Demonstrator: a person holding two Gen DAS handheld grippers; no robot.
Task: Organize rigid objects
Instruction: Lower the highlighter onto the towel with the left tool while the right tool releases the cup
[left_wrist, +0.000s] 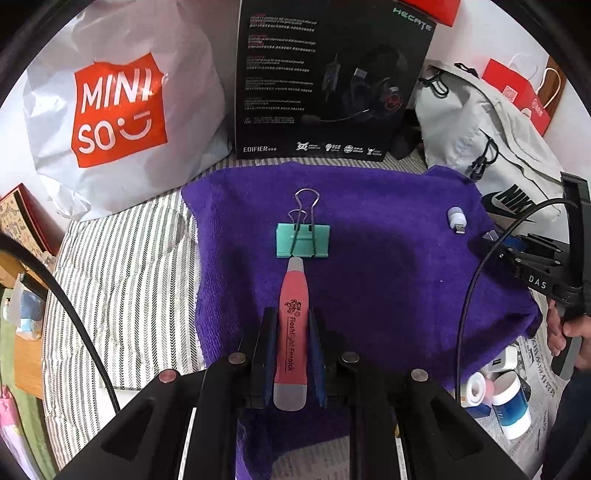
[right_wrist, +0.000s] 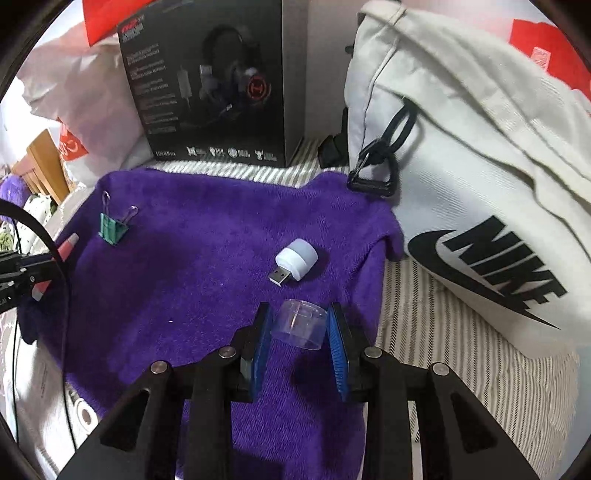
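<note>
My left gripper (left_wrist: 292, 325) is shut on a pink flashlight earpick (left_wrist: 293, 325), held lengthwise between the pads above the purple towel (left_wrist: 388, 258), its tip close to a teal binder clip (left_wrist: 302, 240). My right gripper (right_wrist: 300, 325) is shut on a clear plastic cap (right_wrist: 300, 324) over the towel's right part (right_wrist: 184, 277). A small white USB light (right_wrist: 295, 264) lies on the towel just beyond the cap; it also shows in the left wrist view (left_wrist: 457, 220). The binder clip (right_wrist: 112, 229) and the earpick (right_wrist: 66, 247) show at the left of the right wrist view.
A black Edifier headset box (left_wrist: 325, 81) stands behind the towel, a white Miniso bag (left_wrist: 118, 110) to its left and a white Nike bag (right_wrist: 480, 184) to its right. The towel lies on striped bedding (left_wrist: 122, 280). Small jars (left_wrist: 511, 402) sit at the right.
</note>
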